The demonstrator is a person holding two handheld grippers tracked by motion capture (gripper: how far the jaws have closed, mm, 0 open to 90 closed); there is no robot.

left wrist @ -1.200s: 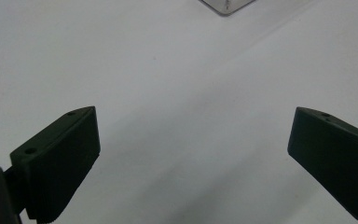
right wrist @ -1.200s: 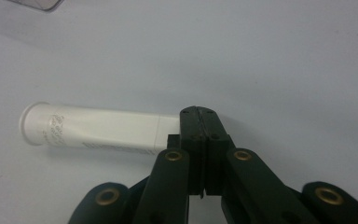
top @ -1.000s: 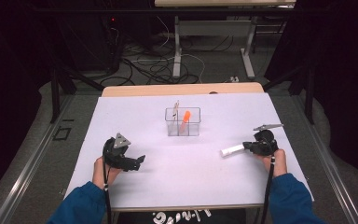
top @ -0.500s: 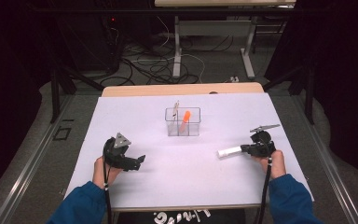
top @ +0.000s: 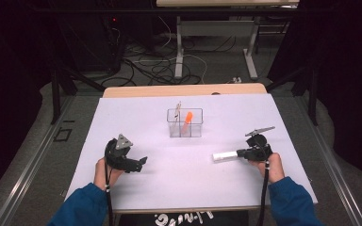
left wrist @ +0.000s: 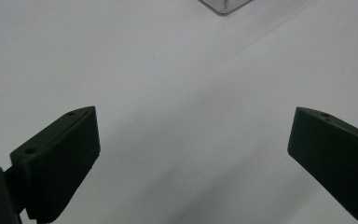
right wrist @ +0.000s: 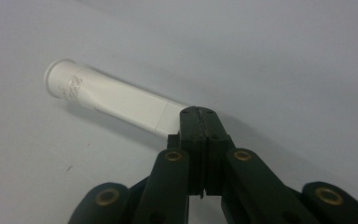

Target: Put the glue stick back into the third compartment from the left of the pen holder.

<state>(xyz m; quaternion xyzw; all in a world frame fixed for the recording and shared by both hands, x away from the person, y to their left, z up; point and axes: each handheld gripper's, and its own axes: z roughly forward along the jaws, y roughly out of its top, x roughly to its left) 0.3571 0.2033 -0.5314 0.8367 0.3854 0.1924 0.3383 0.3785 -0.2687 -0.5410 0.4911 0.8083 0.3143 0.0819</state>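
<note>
My right claw — clamped on the flat end of one white tube; my left claw — open, empty; one clear box on the counter.

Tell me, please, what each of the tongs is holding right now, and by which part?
The right tongs are shut on the flat crimped end of a white tube, cap end pointing away. The left tongs stand open over the white table, holding nothing.
</note>
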